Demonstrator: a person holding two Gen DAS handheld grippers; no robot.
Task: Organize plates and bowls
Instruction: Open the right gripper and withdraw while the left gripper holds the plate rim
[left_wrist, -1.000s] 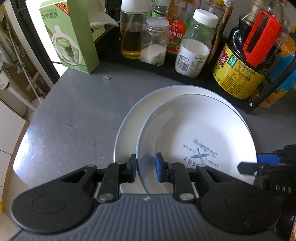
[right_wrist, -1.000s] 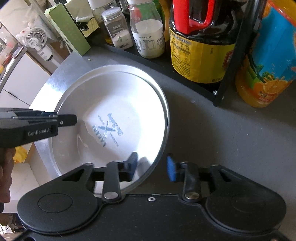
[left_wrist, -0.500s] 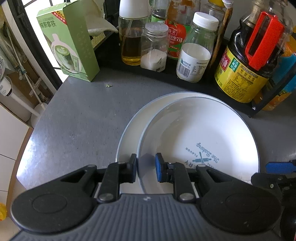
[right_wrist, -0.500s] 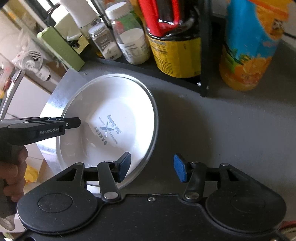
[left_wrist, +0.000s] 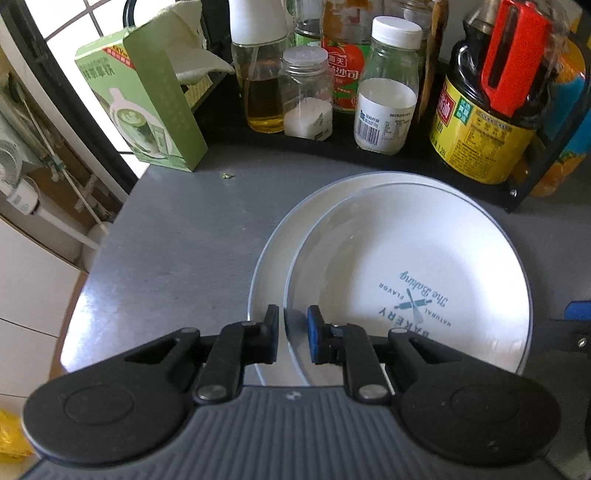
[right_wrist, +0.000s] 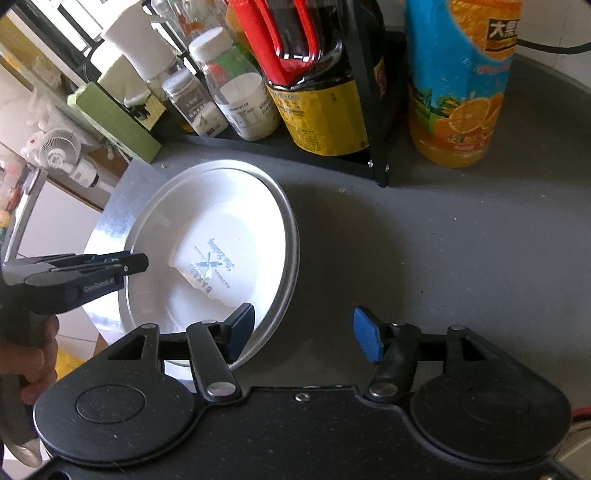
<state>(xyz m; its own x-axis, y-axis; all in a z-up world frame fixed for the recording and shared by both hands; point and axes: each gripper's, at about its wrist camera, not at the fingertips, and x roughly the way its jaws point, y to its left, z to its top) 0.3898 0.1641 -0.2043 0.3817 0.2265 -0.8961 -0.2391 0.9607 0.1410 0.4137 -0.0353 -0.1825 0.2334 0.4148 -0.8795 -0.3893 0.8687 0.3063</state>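
On the grey countertop (left_wrist: 177, 236), 2 white round plates sit stacked: the upper white plate with the blue "BAKERY" print (left_wrist: 417, 266) lies inside the larger white plate beneath it (left_wrist: 266, 280), shifted toward the right so a crescent of the lower one shows on the left. The stack is near the left end of the counter, just in front of the black condiment rack (left_wrist: 509, 195).

The left gripper (left_wrist: 291, 332) pinches the near-left rim of the upper plate, 1 pad outside the rim and 1 inside, and its jaws are closing on that rim. In the right wrist view a hand (right_wrist: 33, 354) carries it from the left.

The right gripper (right_wrist: 303, 332) stands at the near-right edge of the stack, its jaws opening; its left pad hangs over the plate's rim, its right pad over bare counter, pressing on nothing.

On the rack stand a dark soy sauce bottle with a red handle (left_wrist: 487, 110), a white-capped jar of white powder (left_wrist: 384, 92) and a clear oil bottle (left_wrist: 262, 85). A green carton (left_wrist: 147, 107) stands far left, and an orange juice bottle (right_wrist: 458, 81) far right.
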